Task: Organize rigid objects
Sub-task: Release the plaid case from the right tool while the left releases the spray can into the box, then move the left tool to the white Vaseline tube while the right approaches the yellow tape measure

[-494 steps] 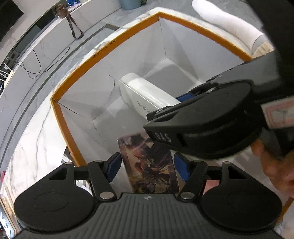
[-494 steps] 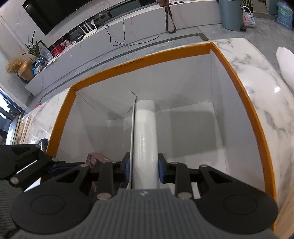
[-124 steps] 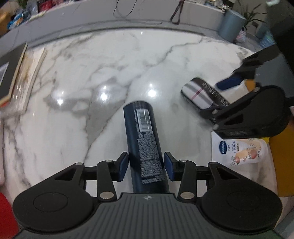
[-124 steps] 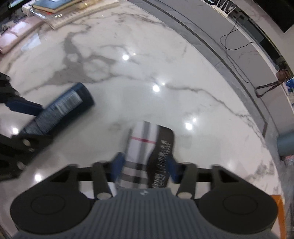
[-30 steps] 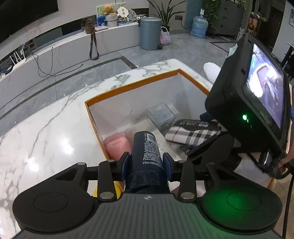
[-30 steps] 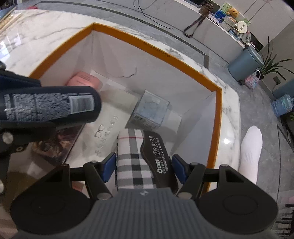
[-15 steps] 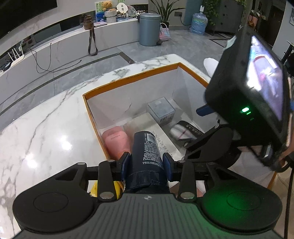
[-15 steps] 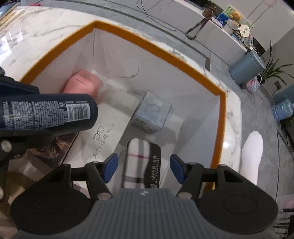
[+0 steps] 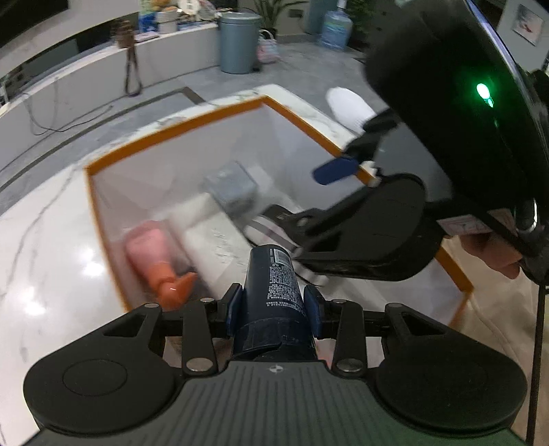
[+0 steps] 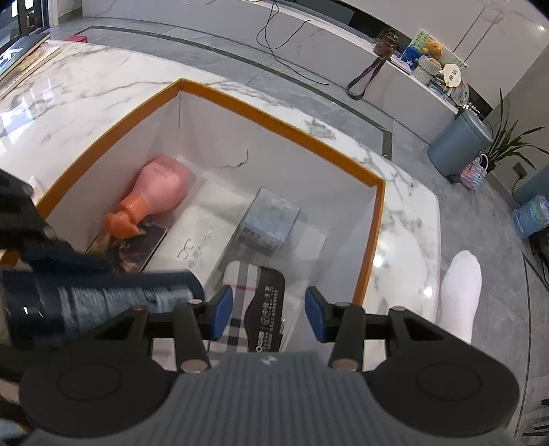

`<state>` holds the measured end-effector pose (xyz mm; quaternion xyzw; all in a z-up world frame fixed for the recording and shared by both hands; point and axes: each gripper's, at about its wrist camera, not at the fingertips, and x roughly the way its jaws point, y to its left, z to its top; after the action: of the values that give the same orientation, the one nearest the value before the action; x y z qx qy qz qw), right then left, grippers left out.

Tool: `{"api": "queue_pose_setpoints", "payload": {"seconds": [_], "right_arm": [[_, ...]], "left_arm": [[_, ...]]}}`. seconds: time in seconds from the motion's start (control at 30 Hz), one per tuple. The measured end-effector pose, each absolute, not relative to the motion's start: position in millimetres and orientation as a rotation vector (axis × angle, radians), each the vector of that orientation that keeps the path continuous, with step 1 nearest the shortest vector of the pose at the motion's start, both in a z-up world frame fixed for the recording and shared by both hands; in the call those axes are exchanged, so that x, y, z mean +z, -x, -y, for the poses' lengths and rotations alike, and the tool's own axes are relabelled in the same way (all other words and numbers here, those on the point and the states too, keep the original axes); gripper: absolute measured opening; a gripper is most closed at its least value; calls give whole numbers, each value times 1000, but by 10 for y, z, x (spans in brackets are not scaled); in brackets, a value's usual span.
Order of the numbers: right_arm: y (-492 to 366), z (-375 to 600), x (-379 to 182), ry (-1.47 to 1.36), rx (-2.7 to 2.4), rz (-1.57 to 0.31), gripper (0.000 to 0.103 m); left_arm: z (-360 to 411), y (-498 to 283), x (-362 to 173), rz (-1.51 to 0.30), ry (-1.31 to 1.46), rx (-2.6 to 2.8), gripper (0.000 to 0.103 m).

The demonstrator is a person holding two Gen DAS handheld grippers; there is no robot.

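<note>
This is somebody's living room, an open, modern home. A white marble table [image 10: 85,89] with grey veining sits over a grey tiled floor [image 10: 360,113]. Along the far wall runs a long low white ledge [image 10: 343,44], a loose cable [image 10: 288,31] trailing over it. At one end there's a teddy bear [image 10: 433,48], a paper fan [image 10: 452,76] and a strapped camera [image 10: 384,43]. A blue-grey pedal bin [image 10: 459,144], a potted plant [image 10: 511,144] and a water jug [image 9: 334,29] stand nearby, and there's a white-socked foot [image 10: 461,291] on the floor.
</note>
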<state>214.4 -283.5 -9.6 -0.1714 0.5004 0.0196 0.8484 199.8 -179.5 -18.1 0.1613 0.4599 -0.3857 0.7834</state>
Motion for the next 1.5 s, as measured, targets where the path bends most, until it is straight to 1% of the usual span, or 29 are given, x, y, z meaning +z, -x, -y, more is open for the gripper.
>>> {"api": "queue_pose_setpoints", "payload": {"seconds": [0.23,0.47,0.53,0.57,0.6,0.73,0.9,1.1,1.3,1.5], "right_arm": [[-2125,2870,-139,364,55,-1061,46],[-2105,2860,-185,356,57,-1070,46],[-2098,2847,-186,354,58,-1074,46],[-2096,2844,-186,346,59,-1077,46],[-2089,2836,-187,346,58,-1078,46],[-2058,2791,-174,355,60,-1076,47],[-2032,2706,-85,363,49,-1057,54],[-1984,2508,68,380,43,-1006,55],[-1970,2191,299,398,80,-929,59],[-1957,1746,392,447,168,-878,60]], "left_arm": [[1860,-2034,-351,-1021,-321,-848,44],[1970,-2007,-432,-1108,-327,-842,43],[1956,-2028,-415,-1141,-303,-853,46],[1935,-2027,-397,-1149,-292,-860,50],[1908,-2029,-375,-1152,-286,-868,51],[1757,-2002,-251,-1118,-318,-871,51],[1457,-2020,-77,-1057,-295,-850,51],[1082,-2032,100,-957,-231,-763,51],[709,-2059,212,-922,-176,-694,51],[329,-2061,262,-906,-174,-634,50]]}}
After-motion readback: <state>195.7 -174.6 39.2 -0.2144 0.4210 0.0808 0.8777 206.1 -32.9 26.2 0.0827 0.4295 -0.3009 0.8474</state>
